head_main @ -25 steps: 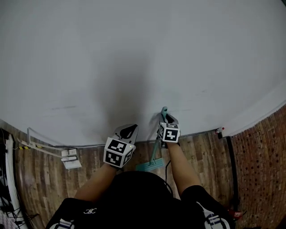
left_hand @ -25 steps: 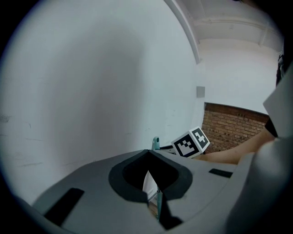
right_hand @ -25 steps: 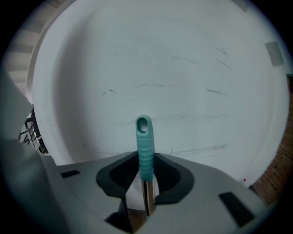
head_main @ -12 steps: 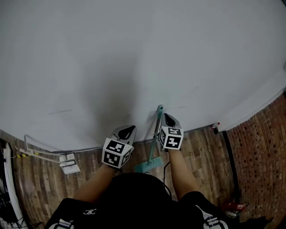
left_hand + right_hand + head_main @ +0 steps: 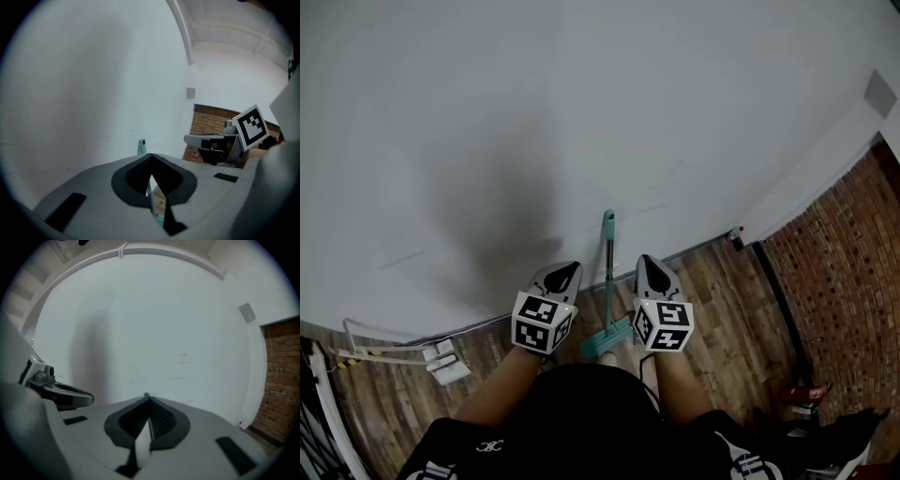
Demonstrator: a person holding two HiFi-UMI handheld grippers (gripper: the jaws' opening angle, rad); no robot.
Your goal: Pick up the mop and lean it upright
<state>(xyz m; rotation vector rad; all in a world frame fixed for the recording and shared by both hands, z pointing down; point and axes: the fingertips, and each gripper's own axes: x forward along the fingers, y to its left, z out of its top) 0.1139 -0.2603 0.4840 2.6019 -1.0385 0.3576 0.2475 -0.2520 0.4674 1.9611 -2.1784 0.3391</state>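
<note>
Pressing together with nothing between them, the jaws of the right gripper point(image 5: 149, 399) have just been closing; only a pale strip shows through the slit behind the tips. The left gripper point(image 5: 150, 157) also has its jaws together, and a sliver of the mop point(image 5: 141, 145) shows through the narrow gap below the tips.

A second ago the right gripper sat at the top of the teal handle. Now it has let go and is to the right of the handle and apart from it. The left gripper point(image 5: 567, 272) is to the handle's left, much as before.

In the head view the mop point(image 5: 607, 272) stands free between the two grippers. Its head is on the wooden floor point(image 5: 722, 291) near the person's feet, and its top end is up against the white wall point(image 5: 581, 112).

That wall is close ahead of both sets of tips. A brick wall point(image 5: 844, 253) closes off the right side, with bare floorboards between it and the right gripper point(image 5: 647, 262). On the left, white fittings point(image 5: 441, 352) lie along the foot of the wall, well away from the mop.
</note>
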